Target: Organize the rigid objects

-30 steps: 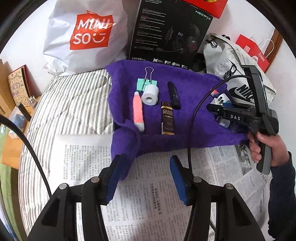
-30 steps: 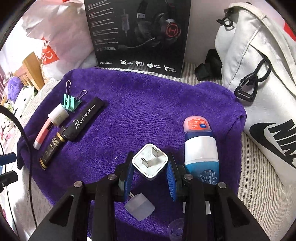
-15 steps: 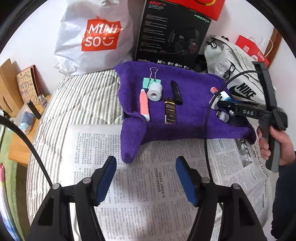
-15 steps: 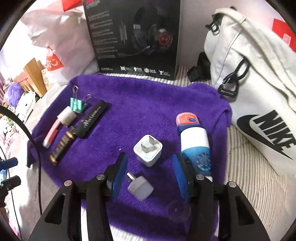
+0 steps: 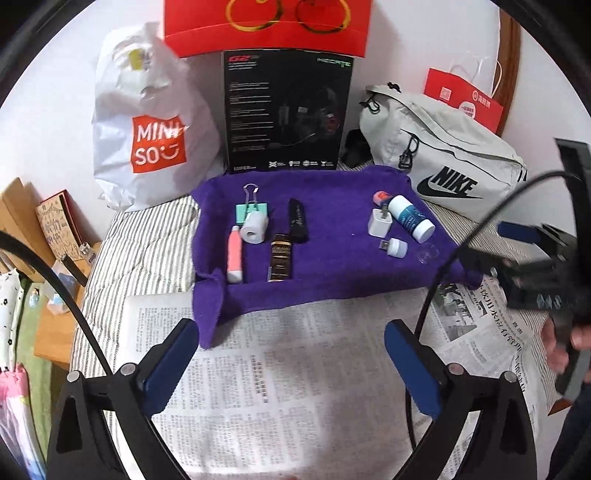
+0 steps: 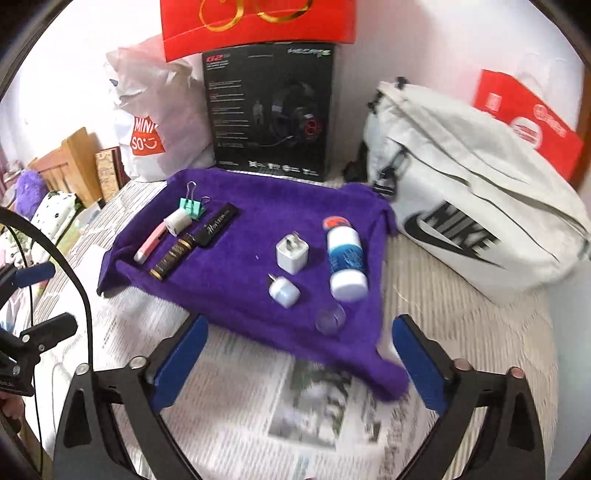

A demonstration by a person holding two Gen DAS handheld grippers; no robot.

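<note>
A purple towel (image 5: 332,258) (image 6: 236,280) lies on the bed. On its left part rest a teal binder clip (image 5: 251,211), a white roll (image 5: 254,229), a pink tube (image 5: 234,258), a gold-and-black tube (image 5: 280,256) and a black case (image 5: 297,219). On its right part lie a white charger plug (image 6: 291,253), a blue-and-white bottle (image 6: 345,258), a small white adapter (image 6: 283,291) and a clear cap (image 6: 330,319). My left gripper (image 5: 290,343) hovers over the newspaper, jaws opening, nothing between them. My right gripper (image 6: 301,332) hangs before the towel's near edge, jaws opening and empty.
Newspaper (image 5: 280,387) covers the striped bedding (image 5: 140,251) in front of the towel. Behind stand a white shopping bag (image 5: 147,122), a black headset box (image 5: 286,110) under a red box (image 5: 266,26), and a white Nike bag (image 6: 480,206). A wooden bedside stand (image 5: 51,325) is at left.
The right gripper let go of the white charger plug, which now lies on the towel. Both grippers drew back and up from the towel, and their jaws spread wide.
</note>
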